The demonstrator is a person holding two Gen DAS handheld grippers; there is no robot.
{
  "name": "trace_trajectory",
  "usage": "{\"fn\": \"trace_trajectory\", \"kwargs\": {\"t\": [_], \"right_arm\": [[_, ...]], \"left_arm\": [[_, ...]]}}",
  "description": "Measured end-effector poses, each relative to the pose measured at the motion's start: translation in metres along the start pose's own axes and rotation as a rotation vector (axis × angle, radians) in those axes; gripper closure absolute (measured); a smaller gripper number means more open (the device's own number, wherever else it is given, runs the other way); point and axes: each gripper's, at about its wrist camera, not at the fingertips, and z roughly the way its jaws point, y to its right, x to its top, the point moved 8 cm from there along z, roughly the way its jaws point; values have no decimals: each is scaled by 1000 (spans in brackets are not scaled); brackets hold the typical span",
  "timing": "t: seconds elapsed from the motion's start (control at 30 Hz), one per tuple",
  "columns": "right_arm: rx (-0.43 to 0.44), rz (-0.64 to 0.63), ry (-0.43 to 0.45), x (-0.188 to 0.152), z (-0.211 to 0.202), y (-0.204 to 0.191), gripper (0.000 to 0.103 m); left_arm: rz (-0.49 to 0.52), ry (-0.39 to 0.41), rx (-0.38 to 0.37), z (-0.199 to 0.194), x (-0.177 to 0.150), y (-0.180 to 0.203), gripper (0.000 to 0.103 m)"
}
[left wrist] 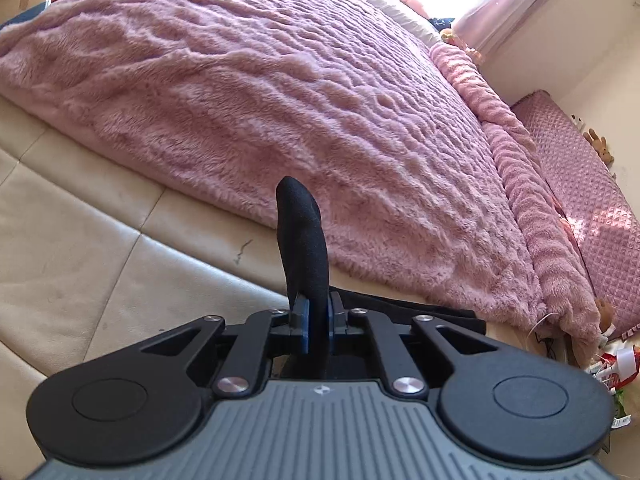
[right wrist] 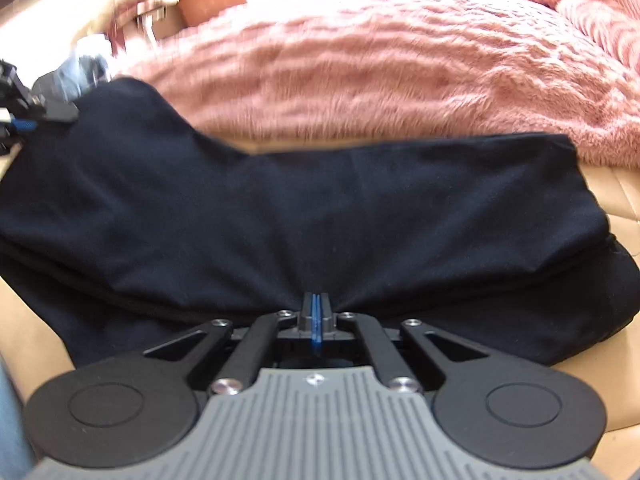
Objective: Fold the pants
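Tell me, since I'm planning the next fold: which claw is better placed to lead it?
Probably the right claw: shut on the pants at mid-edge, with the garment spread ahead. The left claw pinches only a corner.

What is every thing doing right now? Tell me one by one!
left tool: shut on the pants, a black tuft sticking up.
right tool: shut on the pants' near edge.
pants: black, partly folded, layers stacked, lying on the tan cushion.
pink blanket: fluffy, spread out behind.
tan cushion: bare, creased.
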Motion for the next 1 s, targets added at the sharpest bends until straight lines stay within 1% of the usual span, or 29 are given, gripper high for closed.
{"fn": "trace_trajectory", "kwargs": {"t": [0.1, 0.27, 0.33, 0.5, 0.67, 0.8, 1.0], "right_arm": [[2, 45, 61, 11, -22, 19, 103], [-5, 71, 133, 20, -55, 52, 103], [-14, 82, 159, 22, -67, 67, 103], [-26, 110, 204, 20, -89, 101, 103], [-47, 142, 230, 17, -104, 132, 103], [-60, 150, 231, 16, -108, 149, 103], [-59, 156, 217, 15, -103, 162, 103]], "left_arm": [[17, -19, -9, -2, 6, 38, 95], [-26, -77, -27, 13, 9, 96, 95], [-53, -100, -49, 25, 7, 119, 95], [-71, -146, -75, 64, -7, 167, 95], [-119, -209, -68, 116, -37, 190, 95], [-129, -263, -55, 156, -61, 203, 95], [-161, -317, -68, 203, -80, 214, 95]]}}
